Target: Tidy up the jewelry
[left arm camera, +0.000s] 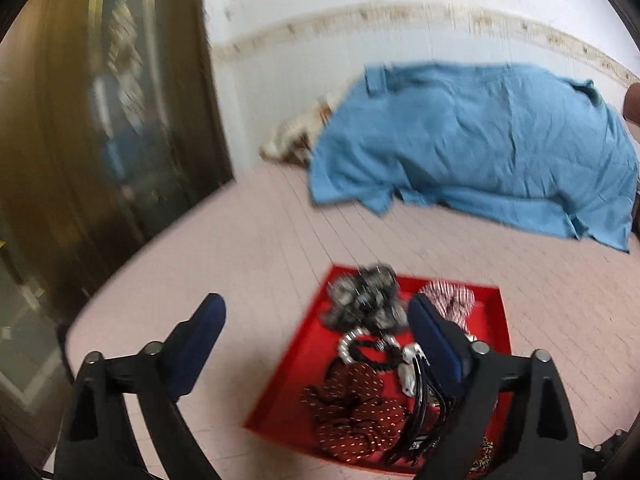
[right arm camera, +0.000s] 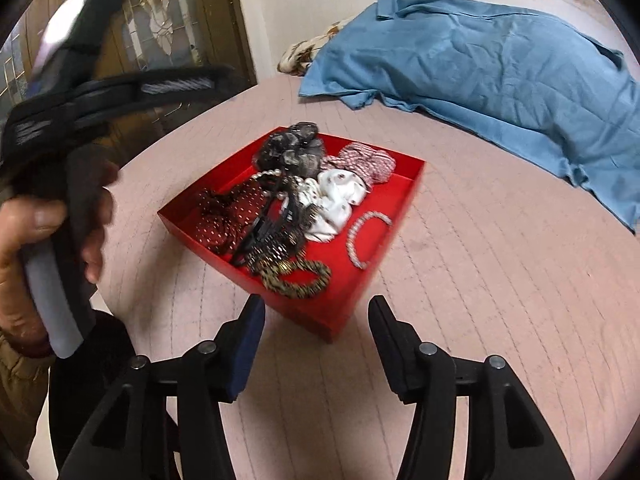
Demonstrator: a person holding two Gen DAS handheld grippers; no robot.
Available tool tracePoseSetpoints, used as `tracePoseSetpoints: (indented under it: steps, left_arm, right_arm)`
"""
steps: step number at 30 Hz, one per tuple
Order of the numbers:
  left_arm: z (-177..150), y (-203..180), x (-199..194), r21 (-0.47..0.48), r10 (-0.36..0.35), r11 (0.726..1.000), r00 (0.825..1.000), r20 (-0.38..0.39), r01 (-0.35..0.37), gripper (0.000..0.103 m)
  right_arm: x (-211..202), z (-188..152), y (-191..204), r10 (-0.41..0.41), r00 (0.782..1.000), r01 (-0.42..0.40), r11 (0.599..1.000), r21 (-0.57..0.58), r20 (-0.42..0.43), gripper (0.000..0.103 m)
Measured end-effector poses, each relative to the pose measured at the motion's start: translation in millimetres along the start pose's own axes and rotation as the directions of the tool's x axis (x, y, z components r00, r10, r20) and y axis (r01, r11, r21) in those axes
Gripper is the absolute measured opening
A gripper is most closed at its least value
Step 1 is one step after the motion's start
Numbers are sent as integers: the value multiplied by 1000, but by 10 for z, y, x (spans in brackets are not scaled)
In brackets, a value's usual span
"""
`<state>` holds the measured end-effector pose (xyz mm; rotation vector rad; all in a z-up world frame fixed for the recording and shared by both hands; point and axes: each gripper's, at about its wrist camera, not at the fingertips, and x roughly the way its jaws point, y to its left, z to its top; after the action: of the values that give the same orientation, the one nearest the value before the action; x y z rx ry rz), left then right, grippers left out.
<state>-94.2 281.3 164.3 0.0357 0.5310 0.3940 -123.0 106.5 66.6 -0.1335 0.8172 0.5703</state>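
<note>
A red tray (right arm camera: 396,208) sits on the pink round table and holds several hair accessories: a grey scrunchie (right arm camera: 292,148), a red dotted scrunchie (right arm camera: 224,220), a white scrunchie (right arm camera: 336,196), a striped scrunchie (right arm camera: 368,160), a black hair claw (right arm camera: 264,232), a leopard hair tie (right arm camera: 300,276) and a pearl bracelet (right arm camera: 366,236). The tray also shows in the left wrist view (left arm camera: 288,388). My left gripper (left arm camera: 316,308) is open and empty, its right finger over the tray. My right gripper (right arm camera: 316,312) is open and empty, just in front of the tray's near corner.
A blue cloth (right arm camera: 480,64) lies bunched at the back of the table, with a floral fabric (right arm camera: 304,52) beside it. A dark wooden door (left arm camera: 100,120) stands to the left. The table edge (left arm camera: 100,288) curves at left. The left hand-held gripper body (right arm camera: 80,100) fills the right view's left side.
</note>
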Motion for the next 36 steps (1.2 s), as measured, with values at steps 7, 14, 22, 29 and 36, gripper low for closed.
tracePoseSetpoints:
  steps: [7, 14, 22, 29, 36]
  left_arm:
    - [59, 6, -620, -45, 8, 999, 995, 99, -4, 103]
    - [-41, -70, -957, -96, -49, 994, 996, 75, 56, 103]
    - [-262, -228, -1162, -55, -71, 996, 997, 31, 73, 103]
    - [-418, -286, -1200, -46, -87, 995, 996, -33, 85, 103]
    - [-577, -309, -1219, -28, -93, 995, 993, -70, 91, 103]
  right_arm:
    - [-312, -185, -192, -47, 999, 45, 997, 58, 27, 62]
    - [-600, -354, -379, -121, 991, 113, 987, 117, 62, 66]
    - [-775, -470, -439, -178, 980, 165, 976, 145, 83, 70]
    - [-838, -531, -450, -202, 976, 187, 969, 164, 80, 71]
    - [-858, -558, -419, -229, 970, 215, 963, 160, 75, 73]
